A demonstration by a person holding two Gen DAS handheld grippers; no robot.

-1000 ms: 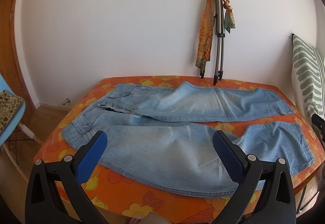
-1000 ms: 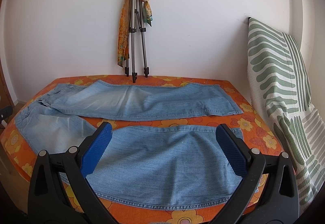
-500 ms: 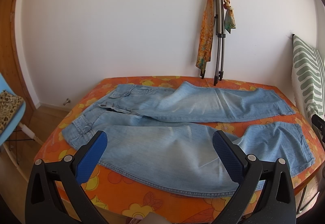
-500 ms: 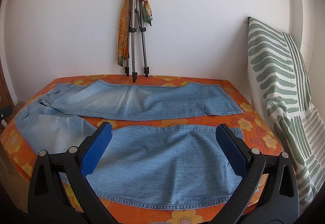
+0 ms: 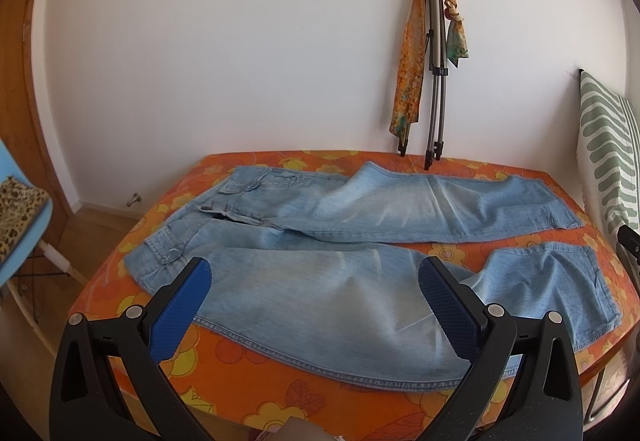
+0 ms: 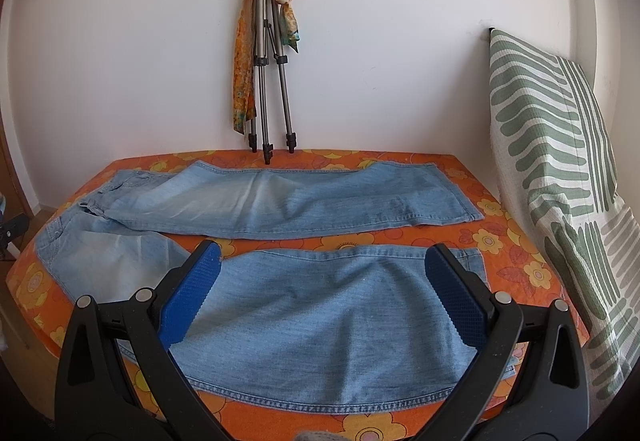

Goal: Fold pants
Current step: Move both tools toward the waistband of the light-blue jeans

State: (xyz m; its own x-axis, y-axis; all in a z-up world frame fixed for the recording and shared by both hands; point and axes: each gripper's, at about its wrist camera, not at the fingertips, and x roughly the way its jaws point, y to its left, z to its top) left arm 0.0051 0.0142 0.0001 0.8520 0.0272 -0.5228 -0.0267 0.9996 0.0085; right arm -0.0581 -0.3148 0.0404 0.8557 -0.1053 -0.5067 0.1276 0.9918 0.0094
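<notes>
Light blue jeans [image 5: 328,281] lie spread flat on an orange flowered bed [image 5: 280,389], waist at the left, legs apart and running right. They also show in the right wrist view [image 6: 320,305]. My left gripper [image 5: 314,269] is open and empty, held above the near leg's thigh part. My right gripper [image 6: 320,255] is open and empty, held above the near leg's lower part near the hem. Neither touches the cloth.
A folded tripod [image 5: 436,81] with an orange scarf [image 5: 408,81] leans on the white wall behind the bed. A green striped pillow [image 6: 560,169] stands at the right end. A blue chair [image 5: 24,233] with a leopard cloth is at the left.
</notes>
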